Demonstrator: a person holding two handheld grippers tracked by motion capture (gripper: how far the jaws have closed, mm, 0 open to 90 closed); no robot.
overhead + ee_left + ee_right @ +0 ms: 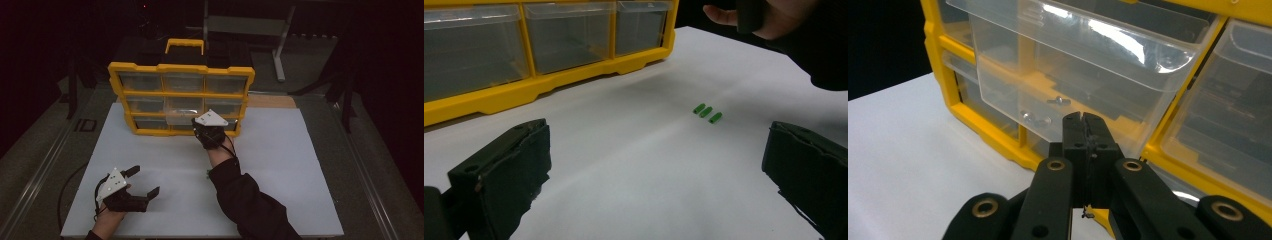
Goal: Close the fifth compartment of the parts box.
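Note:
A yellow organizer (181, 68) with clear drawers stands upright at the back of the white table (280, 165). Its middle drawer (179, 118) in the lower rows is pulled out and is a clear tub (1073, 60) with small metal bits inside. My right gripper (1083, 119) has its jaws pressed together at the lower front of that drawer; from above, the right gripper (196, 124) sits under its grey plate. My left gripper (146, 181) rests open near the front left. Three small green pieces (707, 112) lie on the table ahead of the left gripper (654, 170).
The organizer's frame (549, 85) runs across the back of the left gripper view, with the person's right hand (774, 20) at the upper right. A black-sleeved forearm (250, 200) crosses the table's middle. Dark floor and a metal stand (280, 45) lie behind.

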